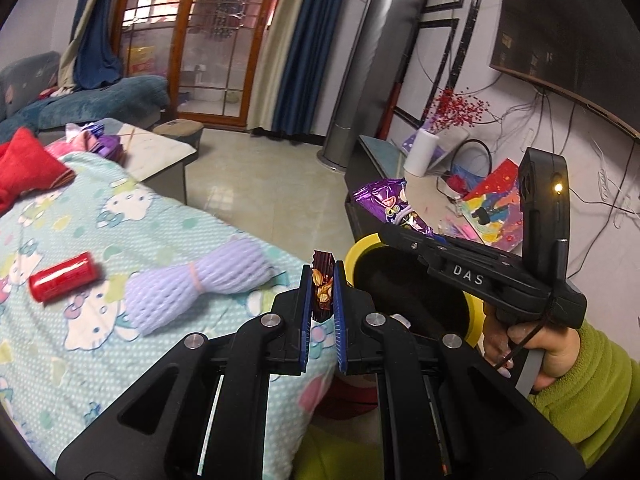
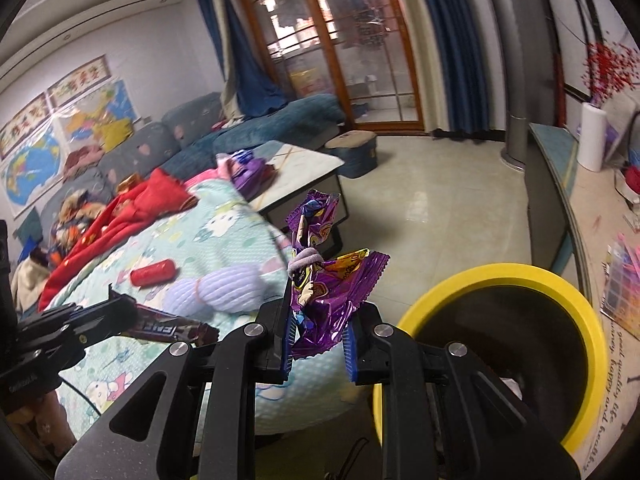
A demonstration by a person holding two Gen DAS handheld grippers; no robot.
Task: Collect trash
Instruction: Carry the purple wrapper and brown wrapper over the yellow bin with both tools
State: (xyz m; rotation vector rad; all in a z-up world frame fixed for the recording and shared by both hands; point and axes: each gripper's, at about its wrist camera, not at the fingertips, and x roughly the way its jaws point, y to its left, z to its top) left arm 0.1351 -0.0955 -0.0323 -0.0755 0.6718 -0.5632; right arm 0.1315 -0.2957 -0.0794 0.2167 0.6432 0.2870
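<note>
Currently the left tool (image 1: pixel 323 286) pinches a dark wrapper (image 1: pixel 322 285); the right tool (image 2: pixel 320 330) pinches a purple wrapper (image 2: pixel 324 280); next, release both over the yellow-rimmed bin (image 2: pixel 508 276).

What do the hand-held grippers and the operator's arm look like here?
Both hand-held grippers, left and right, are black plastic with blue ribbed finger pads and silver pivot bolts. The right one reads "DAS" in white, shows a small amber light and a thin black cable; the sleeve is green fleece.

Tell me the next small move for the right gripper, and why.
Probably carry the right gripper a little to the right, over the yellow-rimmed bin, then open it. It is shut on the purple wrapper, which hangs left of the rim, so letting go now would likely miss.
</note>
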